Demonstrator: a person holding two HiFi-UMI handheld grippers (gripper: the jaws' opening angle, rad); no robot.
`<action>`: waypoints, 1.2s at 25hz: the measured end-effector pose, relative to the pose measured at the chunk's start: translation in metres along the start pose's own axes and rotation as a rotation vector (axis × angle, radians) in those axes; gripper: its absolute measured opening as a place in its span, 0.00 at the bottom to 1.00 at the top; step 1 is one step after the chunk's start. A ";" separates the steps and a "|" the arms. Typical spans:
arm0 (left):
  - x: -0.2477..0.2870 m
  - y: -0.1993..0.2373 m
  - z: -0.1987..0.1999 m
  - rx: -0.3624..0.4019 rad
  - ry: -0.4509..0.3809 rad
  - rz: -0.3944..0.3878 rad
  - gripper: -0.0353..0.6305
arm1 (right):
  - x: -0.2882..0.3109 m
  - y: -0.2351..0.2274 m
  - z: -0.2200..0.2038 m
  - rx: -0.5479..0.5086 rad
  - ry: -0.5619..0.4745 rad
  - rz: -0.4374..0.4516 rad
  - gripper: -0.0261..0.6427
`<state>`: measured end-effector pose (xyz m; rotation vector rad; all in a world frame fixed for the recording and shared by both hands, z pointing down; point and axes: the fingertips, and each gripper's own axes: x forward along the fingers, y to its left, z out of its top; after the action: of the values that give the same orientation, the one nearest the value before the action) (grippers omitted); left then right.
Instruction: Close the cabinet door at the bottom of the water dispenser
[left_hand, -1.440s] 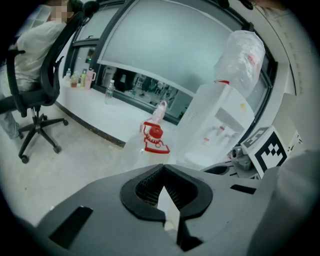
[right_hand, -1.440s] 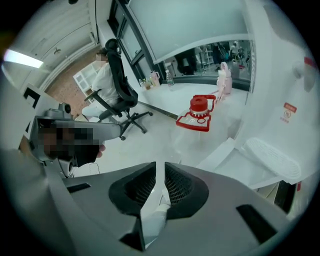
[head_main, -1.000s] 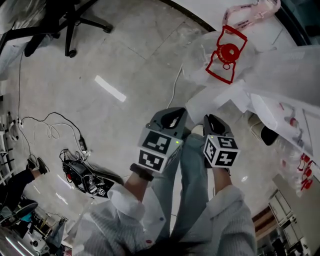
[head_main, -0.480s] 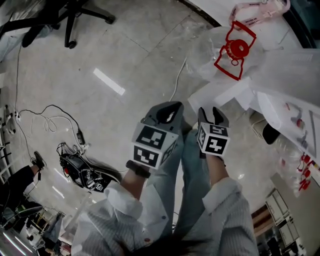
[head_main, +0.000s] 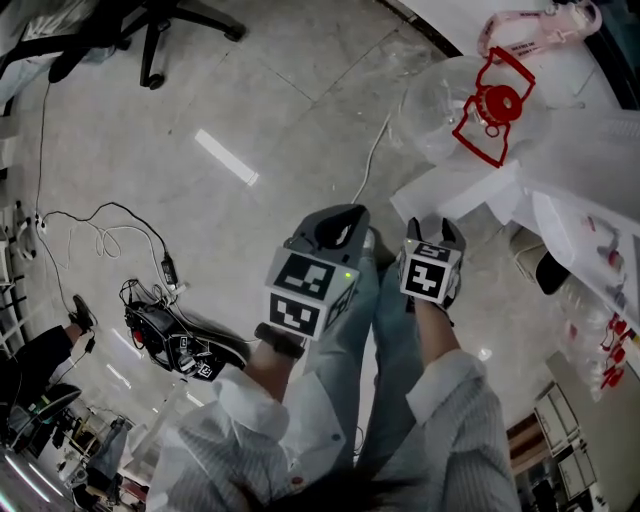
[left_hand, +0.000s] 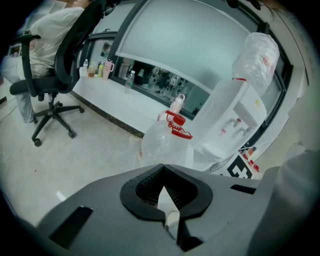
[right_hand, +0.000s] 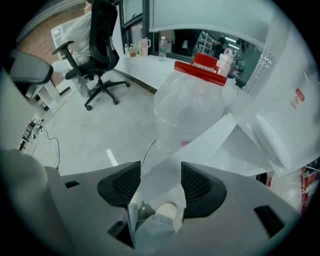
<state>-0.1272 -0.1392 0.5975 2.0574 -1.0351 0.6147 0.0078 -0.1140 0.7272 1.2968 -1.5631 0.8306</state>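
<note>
The water dispenser (left_hand: 227, 122) was white, and the clear plastic bottle (head_main: 440, 110) carried a bright red cap and a red handle (head_main: 490, 110). The floor (head_main: 200, 90) was pale grey with faint mottling, and the office chair (left_hand: 40, 86) was black. The person's jeans (head_main: 395, 330) were light blue, and the sleeves (head_main: 455, 420) were white with fine grey stripes.

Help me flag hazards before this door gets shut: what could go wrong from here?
1. The bottle stands right beside the open door; a wide swing may topple it.
2. A cord lies loose beside the bottle; a step could snag it.
3. The right gripper has its jaws opening with nothing between them; a push on the door's thin edge may slip.
</note>
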 end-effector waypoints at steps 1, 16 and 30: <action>-0.001 0.002 0.000 0.000 0.001 0.002 0.07 | 0.002 0.000 -0.002 0.002 0.009 -0.011 0.36; 0.013 -0.004 0.013 0.023 0.002 -0.022 0.07 | -0.001 -0.012 -0.023 -0.045 0.079 -0.032 0.35; 0.043 -0.063 -0.005 0.079 0.046 -0.095 0.07 | -0.019 -0.055 -0.080 0.051 0.097 -0.089 0.35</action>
<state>-0.0516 -0.1295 0.6046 2.1378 -0.8944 0.6602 0.0802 -0.0463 0.7349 1.3329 -1.4058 0.8698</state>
